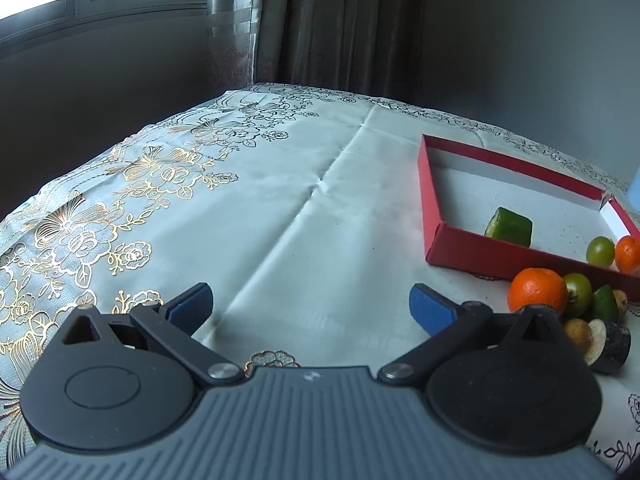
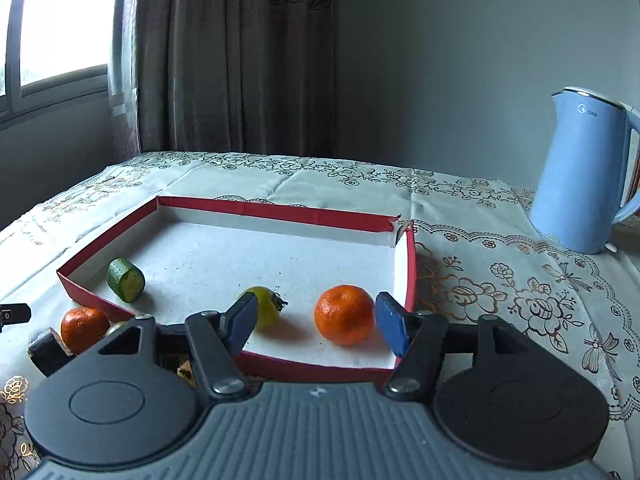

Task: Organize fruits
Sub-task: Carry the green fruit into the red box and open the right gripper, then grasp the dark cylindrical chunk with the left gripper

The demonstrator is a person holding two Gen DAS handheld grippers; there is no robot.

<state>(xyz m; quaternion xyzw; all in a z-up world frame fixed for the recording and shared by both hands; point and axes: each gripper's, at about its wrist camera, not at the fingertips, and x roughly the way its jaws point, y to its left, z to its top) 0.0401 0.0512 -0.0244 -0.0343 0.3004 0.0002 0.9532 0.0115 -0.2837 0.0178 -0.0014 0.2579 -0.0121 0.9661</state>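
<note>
The right claw [image 2: 316, 326] hangs wide open and empty over the near wall of the red tray [image 2: 280, 211], with a mandarin [image 2: 343, 314] lying loose between its pads and a yellow-green tomato [image 2: 267, 306] just beside the left pad. Round fruit like this would likely roll if a pad nudged it, and a low pass could catch the tray's thin wall or its torn far right corner. A cucumber piece [image 2: 126, 280] sits in the tray's left near corner. The left claw [image 1: 310, 306] is also wide open and holds nothing, over bare tablecloth with plenty of room toward the table's left edge. More fruit waits outside the tray's near wall, led by an orange [image 1: 538, 290]; the kettle [image 2: 582, 172] stands well apart near the far right corner.
</note>
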